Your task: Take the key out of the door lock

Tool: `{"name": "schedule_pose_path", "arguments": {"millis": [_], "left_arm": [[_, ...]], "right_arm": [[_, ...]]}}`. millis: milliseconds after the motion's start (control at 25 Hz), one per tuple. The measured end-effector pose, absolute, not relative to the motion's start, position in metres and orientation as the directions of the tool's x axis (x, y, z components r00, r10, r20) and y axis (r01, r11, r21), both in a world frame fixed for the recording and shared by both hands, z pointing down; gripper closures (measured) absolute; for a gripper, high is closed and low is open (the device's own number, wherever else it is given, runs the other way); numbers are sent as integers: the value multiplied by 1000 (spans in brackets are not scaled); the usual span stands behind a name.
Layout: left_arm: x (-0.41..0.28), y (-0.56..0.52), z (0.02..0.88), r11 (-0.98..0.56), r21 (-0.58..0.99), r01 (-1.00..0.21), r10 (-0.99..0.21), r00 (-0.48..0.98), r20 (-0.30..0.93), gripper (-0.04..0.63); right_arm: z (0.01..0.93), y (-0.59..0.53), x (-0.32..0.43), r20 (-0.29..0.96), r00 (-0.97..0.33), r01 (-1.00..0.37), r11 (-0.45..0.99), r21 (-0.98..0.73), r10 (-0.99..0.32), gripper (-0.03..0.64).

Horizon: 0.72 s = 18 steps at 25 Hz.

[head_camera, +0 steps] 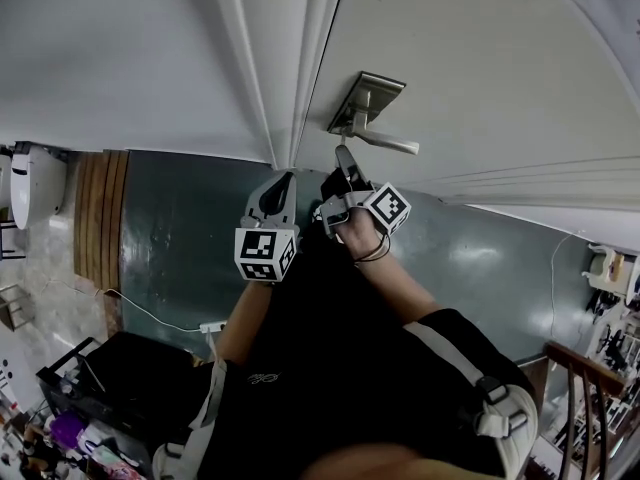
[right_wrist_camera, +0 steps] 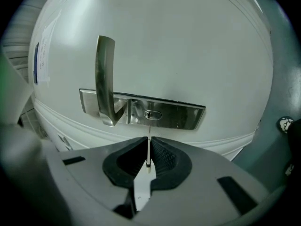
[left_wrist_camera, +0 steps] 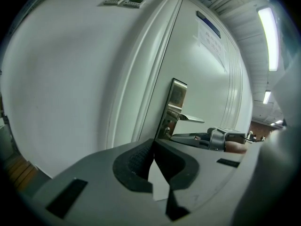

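Note:
A thin metal key (right_wrist_camera: pixel 149 147) stands edge-on between the pads of my right gripper (right_wrist_camera: pixel 148 155), which is shut on it. Its blade points at the keyhole (right_wrist_camera: pixel 152 114) in the steel lock plate (right_wrist_camera: pixel 183 116); its tip ends right at or just short of the slot, and I cannot tell which. The lever handle (right_wrist_camera: pixel 104 79) stands left of the keyhole. In the head view my right gripper (head_camera: pixel 343 154) sits just under the handle (head_camera: pixel 387 142). My left gripper (head_camera: pixel 283 184) hangs beside it, by the door's edge, shut and empty (left_wrist_camera: pixel 153 144).
The white door (head_camera: pixel 480 58) meets its frame (head_camera: pixel 285 68) just left of the lock. A paper notice (left_wrist_camera: pixel 210 34) hangs higher on the door. On the floor lie a white cable and socket strip (head_camera: pixel 212 326), wooden planks (head_camera: pixel 100 208) and a wooden rail (head_camera: pixel 590 368).

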State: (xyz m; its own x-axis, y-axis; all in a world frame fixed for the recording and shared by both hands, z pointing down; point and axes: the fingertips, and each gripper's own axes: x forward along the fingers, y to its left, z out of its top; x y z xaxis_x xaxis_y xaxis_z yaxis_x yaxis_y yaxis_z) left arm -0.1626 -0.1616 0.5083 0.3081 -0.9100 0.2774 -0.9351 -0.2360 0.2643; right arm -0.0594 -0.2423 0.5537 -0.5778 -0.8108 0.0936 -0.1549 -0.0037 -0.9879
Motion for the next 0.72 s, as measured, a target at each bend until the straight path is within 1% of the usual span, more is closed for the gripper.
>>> {"name": "schedule_pose_path", "arguments": {"millis": [320,520,600,720], "left_arm": [[-180,-142,509,-223,260,-939,-916,293,273,571],[-185,-121,512,-237,271,-933,-908,312,280,572],[-185,-110,517,-242,286,-927,-902,324,287,571],[-180,-98,525,-249,304,-920,-895,339,291,572]], "right_arm": [[557,-220,-73,94,-590,-163,4,-987,-802,586],[556,-195,-74,93,-580,-169,7,-986,-810,586],[558,-179,-71,110,-578,-189,2,-982,-808,586],[559,-159,-63,144,-595,-267,25,-963,-791,586]]}}
